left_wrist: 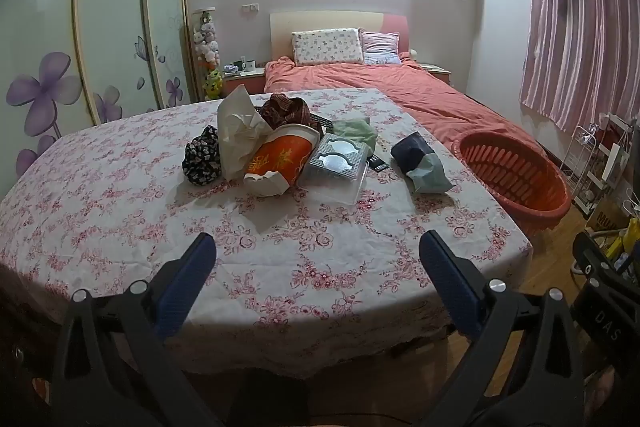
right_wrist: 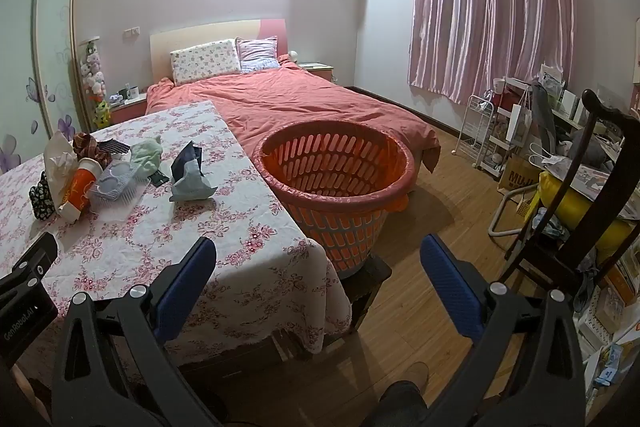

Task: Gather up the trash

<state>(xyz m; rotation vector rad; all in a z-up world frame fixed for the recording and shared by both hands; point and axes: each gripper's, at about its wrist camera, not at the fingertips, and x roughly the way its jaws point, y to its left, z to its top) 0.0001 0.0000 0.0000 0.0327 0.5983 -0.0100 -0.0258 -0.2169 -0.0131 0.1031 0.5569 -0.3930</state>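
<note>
While both tongs empty, jaws spread: left gripper (left_wrist: 318, 259) faces trash pile, orange paper cup (left_wrist: 280, 157) at 12 o'clock; right gripper (right_wrist: 318, 259) faces orange basket (right_wrist: 394, 187), likely drop point.

My tabletop (left_wrist: 120, 187), under floral cloth, carries a heap mid-far: orange cup (left_wrist: 280, 157), white bag (left_wrist: 236, 131), grey tray (left_wrist: 338, 157); crumpled packet (left_wrist: 420, 161) near its right edge.

Left gripper (left_wrist: 318, 253) jaws spread wide, right gripper (right_wrist: 318, 259) likewise, both empty
</note>
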